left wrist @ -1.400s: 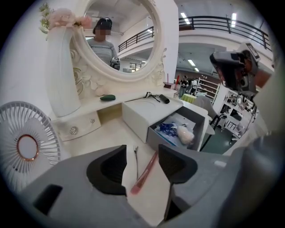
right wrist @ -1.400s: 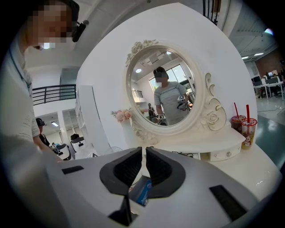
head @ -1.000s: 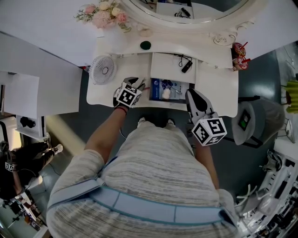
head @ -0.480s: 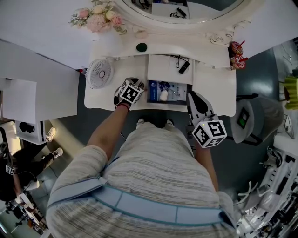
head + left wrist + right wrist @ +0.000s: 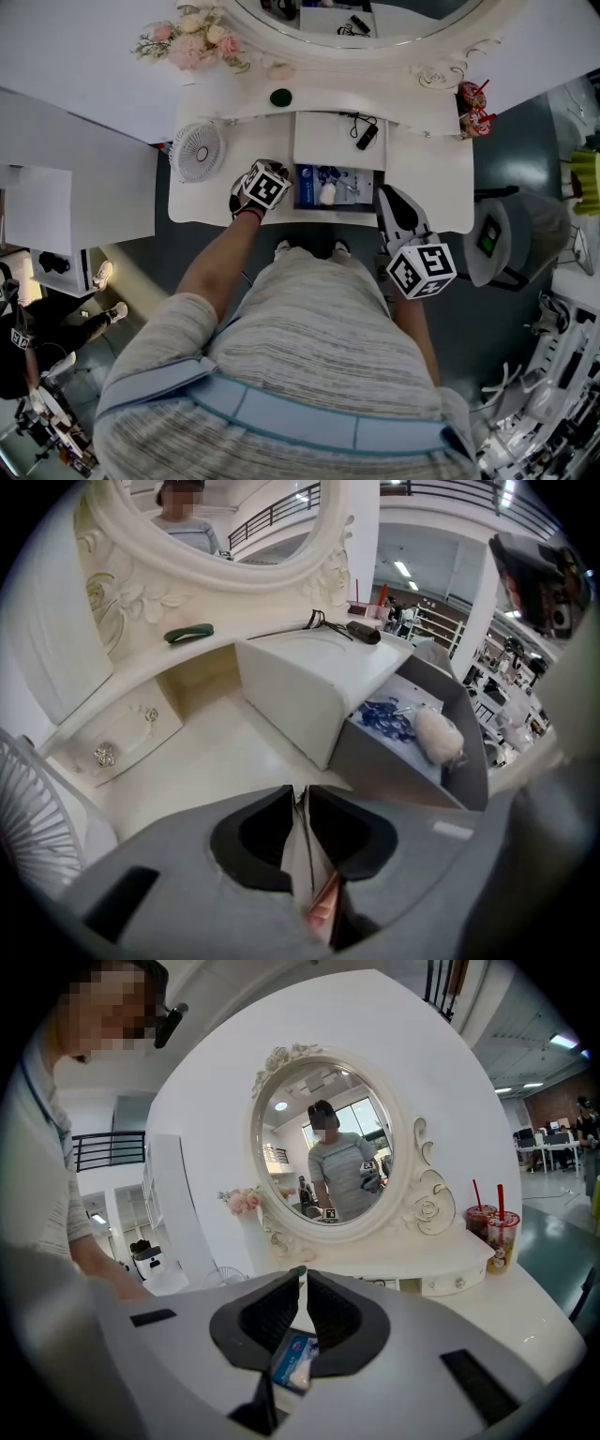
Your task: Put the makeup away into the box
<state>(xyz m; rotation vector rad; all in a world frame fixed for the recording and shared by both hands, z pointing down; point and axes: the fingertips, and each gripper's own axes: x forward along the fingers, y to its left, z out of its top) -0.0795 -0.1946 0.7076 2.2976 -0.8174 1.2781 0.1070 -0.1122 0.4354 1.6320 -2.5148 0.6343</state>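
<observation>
L gripper: jaws have just been closing, now nearly together and clamped on a slim pink makeup piece. It points steeply down, low over the desk, just left of the box.

R gripper: jaws together, nothing held. It hangs off the desk's front edge, right of the box, roughly level, facing the mirror. Only the blue pack shows through the gap below its tips.

Box: grey, open, centre front of the desk. Inside are the blue pack and a beige puff, side by side; can't tell if they touch.

Behind the box: raised white block w/ a black item + thin cord on top.

Left of the block: small white fan standing on the desk, and a small drawer w/ metal knobs under the back shelf.

Further back:
- Green clip on the back shelf, below the carved mirror frame.
- Pink flowers at the mirror's left.
- Two drink cups w/ red straws at the desk's far right end.

Room: white wall behind the desk, dark floor, and a grey rounded unit on the floor right of the desk. Far bg in the left gripper view is an open hall w/ railings and ceiling lights.
</observation>
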